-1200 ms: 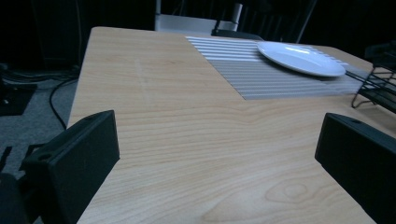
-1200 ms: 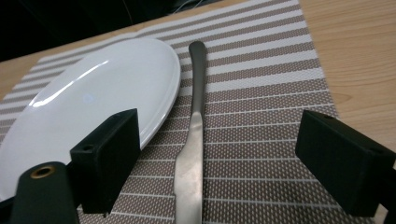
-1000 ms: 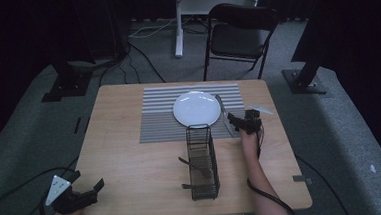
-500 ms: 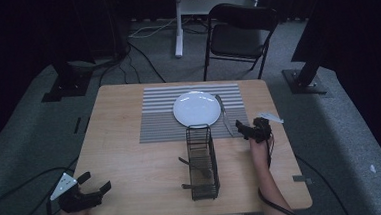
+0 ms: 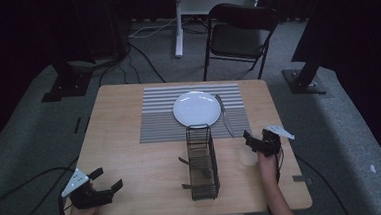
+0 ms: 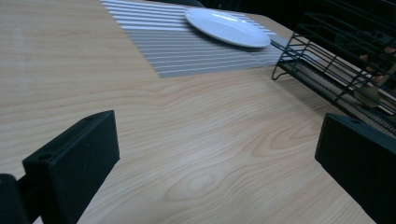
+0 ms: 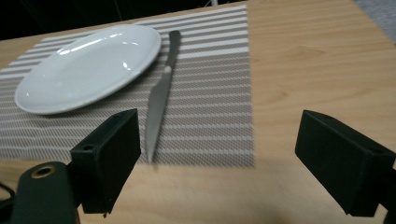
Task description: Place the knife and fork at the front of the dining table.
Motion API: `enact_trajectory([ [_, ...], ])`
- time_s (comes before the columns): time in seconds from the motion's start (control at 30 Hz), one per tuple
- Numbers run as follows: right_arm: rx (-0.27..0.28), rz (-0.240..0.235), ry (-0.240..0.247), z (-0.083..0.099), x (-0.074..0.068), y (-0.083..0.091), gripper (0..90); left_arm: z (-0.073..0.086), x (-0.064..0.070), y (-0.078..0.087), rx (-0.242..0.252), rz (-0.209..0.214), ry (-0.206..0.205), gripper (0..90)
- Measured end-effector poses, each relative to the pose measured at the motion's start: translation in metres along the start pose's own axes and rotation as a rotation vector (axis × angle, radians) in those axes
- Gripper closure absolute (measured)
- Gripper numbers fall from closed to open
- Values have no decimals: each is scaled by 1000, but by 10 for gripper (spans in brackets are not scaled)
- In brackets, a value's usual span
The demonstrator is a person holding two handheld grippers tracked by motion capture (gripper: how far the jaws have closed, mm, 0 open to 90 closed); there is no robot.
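My left gripper hangs released at the table's near left corner, with bare wood ahead of it up to the mat. My right gripper, jaws wide and empty, sits near the right edge. The knife lies on the mat beside the plate. The rack stands between my hands.

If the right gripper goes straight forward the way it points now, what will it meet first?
Probably the knife. The right gripper is open and points over bare table toward the striped placemat, where the knife lies beside the white plate. Its tip is nearest; height above the table is unclear, so it might pass over.
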State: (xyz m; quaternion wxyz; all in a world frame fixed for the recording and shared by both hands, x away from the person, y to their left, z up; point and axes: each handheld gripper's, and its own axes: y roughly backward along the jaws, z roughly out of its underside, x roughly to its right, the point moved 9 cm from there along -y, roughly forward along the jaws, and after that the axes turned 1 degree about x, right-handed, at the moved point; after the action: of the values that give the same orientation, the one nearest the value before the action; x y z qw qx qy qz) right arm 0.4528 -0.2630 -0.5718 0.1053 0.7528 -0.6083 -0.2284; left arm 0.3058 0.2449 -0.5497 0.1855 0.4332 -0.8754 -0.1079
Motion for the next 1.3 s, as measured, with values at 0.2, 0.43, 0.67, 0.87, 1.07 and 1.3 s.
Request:
enact_trajectory([
  [0.2,7,-2,15,10,7,17,138,-9,26,-16,9,71,-19,0],
  [0.43,-25,7,30,25,10,33,138,-27,53,-23,47,129,-26,0],
  [0.67,-29,-8,36,38,13,52,138,-40,76,-37,38,175,-90,0],
  [0.87,-16,-23,26,46,15,73,138,-50,91,-53,26,207,-101,0],
  [1.07,-12,-7,58,57,19,93,138,-58,114,-65,19,278,-115,0],
  [1.3,-5,-15,48,63,22,103,138,-68,139,-77,23,345,-129,59],
])
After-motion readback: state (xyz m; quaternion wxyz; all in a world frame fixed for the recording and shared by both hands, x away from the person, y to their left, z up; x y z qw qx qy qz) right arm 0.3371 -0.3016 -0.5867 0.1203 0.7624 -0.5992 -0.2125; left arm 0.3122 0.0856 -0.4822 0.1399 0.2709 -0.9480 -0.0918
